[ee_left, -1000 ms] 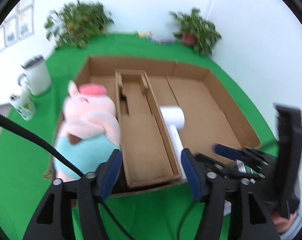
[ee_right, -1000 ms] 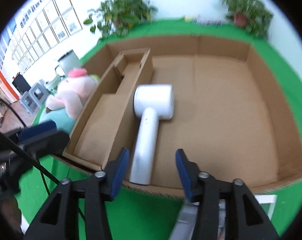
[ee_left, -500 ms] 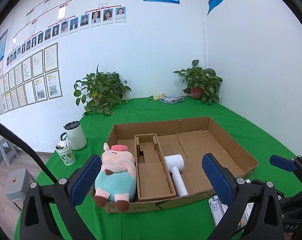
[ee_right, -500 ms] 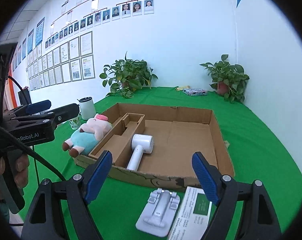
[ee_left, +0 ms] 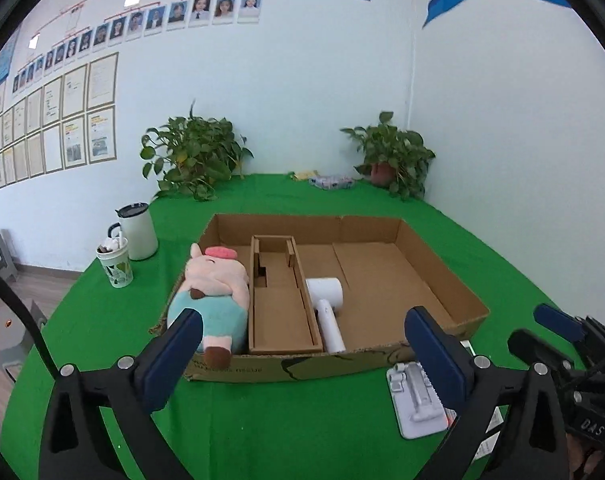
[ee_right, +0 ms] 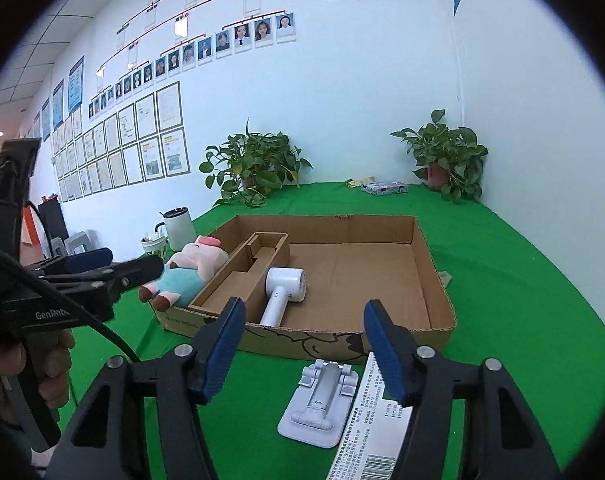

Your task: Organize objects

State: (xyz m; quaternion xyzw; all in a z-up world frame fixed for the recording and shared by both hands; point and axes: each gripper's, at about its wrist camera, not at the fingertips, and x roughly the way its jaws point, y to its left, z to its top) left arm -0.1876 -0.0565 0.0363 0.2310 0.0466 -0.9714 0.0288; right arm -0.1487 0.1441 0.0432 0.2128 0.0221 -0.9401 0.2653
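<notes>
Two grippers hang empty above the green cloth: the left gripper (ee_left: 302, 354) has its blue pads spread wide, the right gripper (ee_right: 304, 348) has its jaws closing with nothing between them. Just beyond the right fingertips lie a white plastic stand (ee_right: 320, 402) and a printed paper leaflet (ee_right: 376, 420), touching. Past both sits the shallow brown cardboard box (ee_right: 438, 280), holding the white hair dryer (ee_right: 282, 288) and the pink plush pig in teal trousers (ee_left: 214, 300). One risk, I judge: closing on the stand could snag the leaflet too.

Plush pig (ee_left: 216, 300) in box (ee_left: 442, 276) left, dryer (ee_left: 326, 304) right of insert (ee_left: 282, 308) (stand (ee_left: 416, 400) in front)
</notes>
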